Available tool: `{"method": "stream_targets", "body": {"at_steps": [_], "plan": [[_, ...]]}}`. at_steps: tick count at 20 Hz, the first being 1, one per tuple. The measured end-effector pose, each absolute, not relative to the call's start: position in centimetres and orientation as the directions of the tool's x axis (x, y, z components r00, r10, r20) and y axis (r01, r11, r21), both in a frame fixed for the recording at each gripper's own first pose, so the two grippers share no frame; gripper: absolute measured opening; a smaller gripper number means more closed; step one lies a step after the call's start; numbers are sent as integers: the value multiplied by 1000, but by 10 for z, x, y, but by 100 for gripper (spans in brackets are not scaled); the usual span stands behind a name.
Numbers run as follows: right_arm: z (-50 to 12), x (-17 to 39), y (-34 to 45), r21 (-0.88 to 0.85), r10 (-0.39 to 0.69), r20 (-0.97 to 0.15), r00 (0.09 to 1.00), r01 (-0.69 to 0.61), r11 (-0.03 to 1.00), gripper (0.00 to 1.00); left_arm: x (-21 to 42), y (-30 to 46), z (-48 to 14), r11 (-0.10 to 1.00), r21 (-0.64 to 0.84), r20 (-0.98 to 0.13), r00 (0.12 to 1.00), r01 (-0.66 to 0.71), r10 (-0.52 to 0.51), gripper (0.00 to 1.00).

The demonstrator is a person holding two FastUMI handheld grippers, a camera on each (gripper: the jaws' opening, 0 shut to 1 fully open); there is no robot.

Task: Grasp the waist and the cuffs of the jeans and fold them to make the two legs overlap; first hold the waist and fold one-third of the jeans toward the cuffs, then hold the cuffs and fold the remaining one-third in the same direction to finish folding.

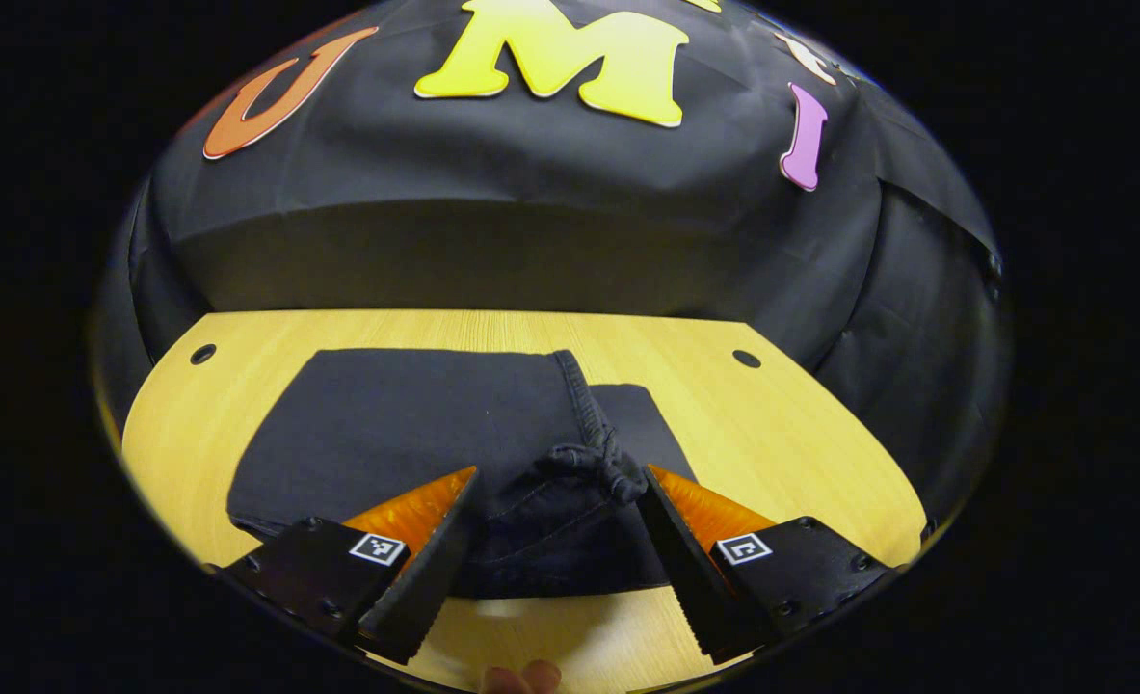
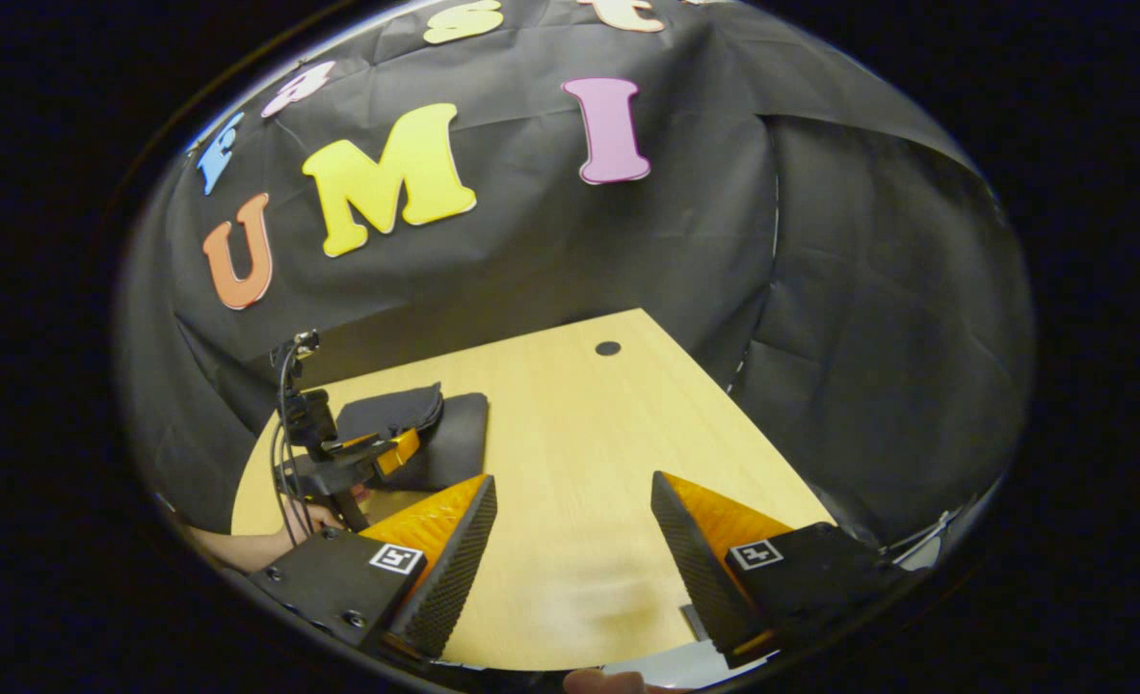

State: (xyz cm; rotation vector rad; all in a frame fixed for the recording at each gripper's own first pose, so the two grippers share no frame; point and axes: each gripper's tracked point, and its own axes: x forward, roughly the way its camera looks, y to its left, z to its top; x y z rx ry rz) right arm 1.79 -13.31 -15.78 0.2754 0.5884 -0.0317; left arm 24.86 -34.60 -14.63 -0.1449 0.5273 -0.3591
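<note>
where the left gripper (image 1: pixel 560 501) straddles the jeans (image 1: pixel 406 434), their near hem hides.

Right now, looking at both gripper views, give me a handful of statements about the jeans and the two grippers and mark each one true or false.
1. The jeans lie folded on the wooden table. True.
2. The left gripper is clamped shut with its fingers touching each other. False: its fingers stand apart, with a bunched part of the jeans between them.
3. The right gripper holds the cuffs of the jeans. False: its jaws are open over bare table, with no cloth between them.
4. In the right gripper view, the left gripper shows farther off at the jeans. True.
5. The jeans hang over the table's edge. False: they rest on the tabletop, with wood showing around them.
</note>
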Motion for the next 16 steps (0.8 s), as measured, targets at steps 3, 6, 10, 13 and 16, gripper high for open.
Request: {"method": "stream_targets", "body": {"at_steps": [3,6,10,13,16], "plan": [[-133,40,-107,212,89,-478,874,16,977,94,247,-318,-86,928,-216,-392,844,303,-367,100],[-93,67,-69,176,148,-368,918,-87,981,94,248,-268,0,945,-179,-266,912,273,-313,99],[-21,98,-19,89,182,-176,967,-169,982,94,231,-192,104,975,-141,-113,976,170,-187,98],[16,103,20,81,203,-75,976,-197,977,94,207,-149,151,985,-137,-30,994,104,-109,100],[30,95,48,112,204,-27,979,-200,973,94,174,-121,173,992,-116,4,999,49,-49,100]]}}
